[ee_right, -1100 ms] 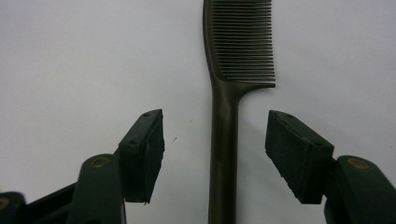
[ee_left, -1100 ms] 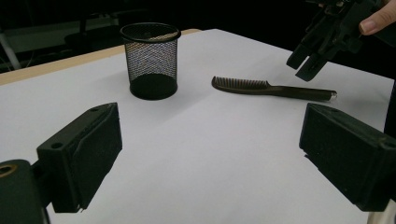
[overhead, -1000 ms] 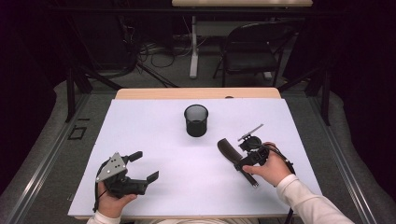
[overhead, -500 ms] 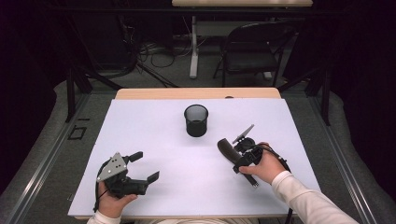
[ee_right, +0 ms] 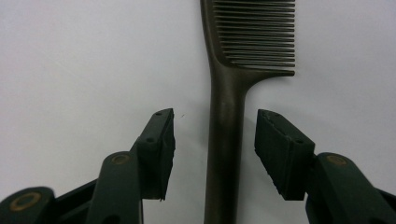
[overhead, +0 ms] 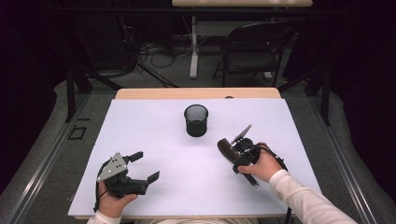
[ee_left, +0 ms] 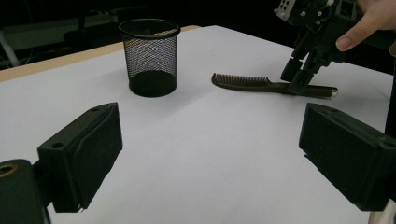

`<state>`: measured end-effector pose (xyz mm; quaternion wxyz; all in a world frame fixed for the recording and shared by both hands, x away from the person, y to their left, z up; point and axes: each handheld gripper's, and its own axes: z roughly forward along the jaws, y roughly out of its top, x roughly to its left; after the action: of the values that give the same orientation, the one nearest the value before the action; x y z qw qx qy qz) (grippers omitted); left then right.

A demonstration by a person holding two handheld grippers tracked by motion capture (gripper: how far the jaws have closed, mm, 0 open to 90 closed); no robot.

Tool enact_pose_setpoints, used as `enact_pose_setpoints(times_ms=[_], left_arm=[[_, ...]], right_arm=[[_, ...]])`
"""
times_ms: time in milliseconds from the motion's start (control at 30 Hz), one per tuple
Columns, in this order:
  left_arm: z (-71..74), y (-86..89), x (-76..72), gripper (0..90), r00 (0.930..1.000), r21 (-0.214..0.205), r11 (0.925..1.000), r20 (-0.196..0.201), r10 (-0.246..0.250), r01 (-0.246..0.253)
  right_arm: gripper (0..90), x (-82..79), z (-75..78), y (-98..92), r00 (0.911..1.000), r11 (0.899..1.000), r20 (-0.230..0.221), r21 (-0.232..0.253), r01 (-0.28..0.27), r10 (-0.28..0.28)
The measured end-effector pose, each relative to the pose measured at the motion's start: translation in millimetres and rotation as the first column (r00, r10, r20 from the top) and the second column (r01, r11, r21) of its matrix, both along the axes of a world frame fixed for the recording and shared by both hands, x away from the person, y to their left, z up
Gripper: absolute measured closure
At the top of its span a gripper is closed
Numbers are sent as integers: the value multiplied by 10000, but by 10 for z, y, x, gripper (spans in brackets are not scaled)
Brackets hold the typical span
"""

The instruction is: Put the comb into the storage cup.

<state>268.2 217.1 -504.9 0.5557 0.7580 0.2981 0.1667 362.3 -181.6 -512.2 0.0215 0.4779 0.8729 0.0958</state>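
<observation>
Straddling comb handle: right tongs closing, untouching | left tongs apart | handle end cropped.

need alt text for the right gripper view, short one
A dark comb lies flat on a white table, its handle running between the two black jaws of the right tool, which have just been closing but do not yet touch it. The comb's teeth point right near the top edge.
</observation>
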Motion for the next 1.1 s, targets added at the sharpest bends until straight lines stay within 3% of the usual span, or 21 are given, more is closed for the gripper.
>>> enact_pose_setpoints(times_ms=[1100], left_arm=[[-13, 1, 13, 63, 10000, 51, 10000, -55, 17, -16]], right_arm=[[621, 73, -82, -1, 9990, 9992, -367, -304, 250, -261]])
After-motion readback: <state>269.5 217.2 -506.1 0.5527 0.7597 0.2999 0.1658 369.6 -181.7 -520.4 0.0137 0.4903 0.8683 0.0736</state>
